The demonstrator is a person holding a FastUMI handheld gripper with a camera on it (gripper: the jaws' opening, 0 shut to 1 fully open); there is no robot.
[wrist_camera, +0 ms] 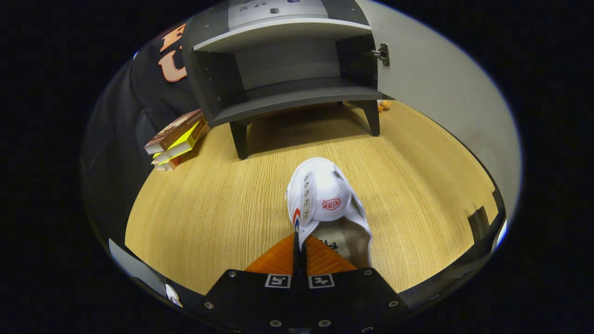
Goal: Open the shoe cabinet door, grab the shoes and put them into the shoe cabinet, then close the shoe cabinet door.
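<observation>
Claw [299,248] pinches white shoe's [325,199] edge; open cabinet [283,99] beyond bare floor [209,208].

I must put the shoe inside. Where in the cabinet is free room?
The jaws are shut on the shoe. The cabinet's lower shelf lies bare between both walls; the door is open. Crowded: books beside its left leg.

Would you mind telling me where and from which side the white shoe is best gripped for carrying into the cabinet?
The gripper already seems shut on the white shoe, pinching the thin side wall by the eyelets, coming from the heel end with the toe pointing at the open shoe cabinet. That thin upright wall suits closely set fingers; the rounded toe would probably slip.
</observation>
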